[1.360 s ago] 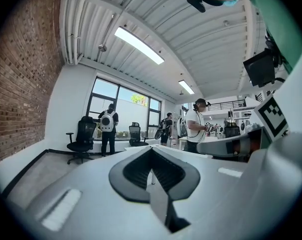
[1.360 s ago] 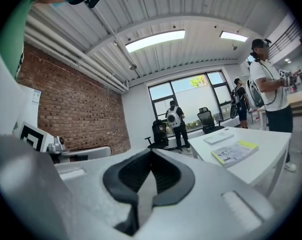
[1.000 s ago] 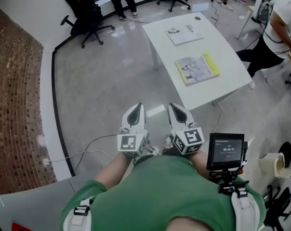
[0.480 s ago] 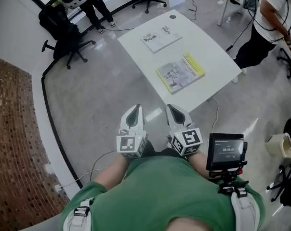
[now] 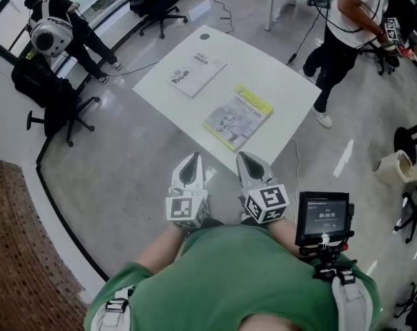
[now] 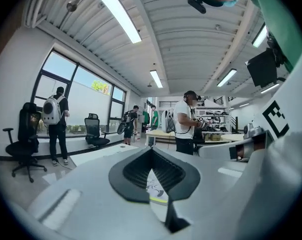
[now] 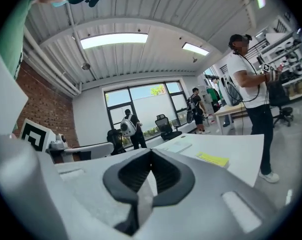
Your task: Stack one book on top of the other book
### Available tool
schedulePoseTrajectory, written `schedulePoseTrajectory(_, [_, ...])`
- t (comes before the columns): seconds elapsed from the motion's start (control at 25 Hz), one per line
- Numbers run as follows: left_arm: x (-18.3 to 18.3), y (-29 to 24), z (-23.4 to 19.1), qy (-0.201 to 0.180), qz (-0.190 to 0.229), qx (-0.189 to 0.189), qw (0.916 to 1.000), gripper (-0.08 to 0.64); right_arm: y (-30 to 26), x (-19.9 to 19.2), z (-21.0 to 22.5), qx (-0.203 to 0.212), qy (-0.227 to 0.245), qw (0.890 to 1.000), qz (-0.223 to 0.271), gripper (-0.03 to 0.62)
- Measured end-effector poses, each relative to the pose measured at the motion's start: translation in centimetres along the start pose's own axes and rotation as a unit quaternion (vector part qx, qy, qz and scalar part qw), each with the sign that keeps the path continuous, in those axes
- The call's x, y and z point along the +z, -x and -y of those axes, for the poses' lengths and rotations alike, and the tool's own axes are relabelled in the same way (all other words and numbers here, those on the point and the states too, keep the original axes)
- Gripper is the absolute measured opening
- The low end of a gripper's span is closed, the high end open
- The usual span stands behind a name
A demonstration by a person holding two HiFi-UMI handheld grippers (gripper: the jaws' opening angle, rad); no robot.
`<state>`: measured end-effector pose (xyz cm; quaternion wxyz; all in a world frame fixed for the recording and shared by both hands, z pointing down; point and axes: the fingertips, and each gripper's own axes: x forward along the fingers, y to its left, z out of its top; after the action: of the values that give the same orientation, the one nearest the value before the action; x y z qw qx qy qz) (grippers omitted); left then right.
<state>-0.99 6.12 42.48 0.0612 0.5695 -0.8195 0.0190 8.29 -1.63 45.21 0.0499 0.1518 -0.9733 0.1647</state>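
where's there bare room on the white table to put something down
Widest bare patch on the white rectangular table: the far right part, between the grey book with a yellow edge, the thin white book and the right edge. A smaller strip runs along the left edge beside both books. The gap between the books is narrow.

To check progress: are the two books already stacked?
No, the white book and the yellow-edged book lie apart on the white table.
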Motion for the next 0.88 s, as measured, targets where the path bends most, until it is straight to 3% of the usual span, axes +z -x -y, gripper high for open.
schedulePoseTrajectory(0.48, [-0.5, -4.1, -7.7, -0.003, 0.007, -0.142, 0.9898, 0.006, -5.2, -0.7, -2.3, -0.153, -0.016, 0.988, 0.02, 0.003])
schedulePoseTrajectory(0.88, [-1.2, -9.0, -7.1, -0.002, -0.02, -0.207, 0.978, 0.006, -5.2, 0.4, 0.4, -0.232, -0.038, 0.971, 0.034, 0.003])
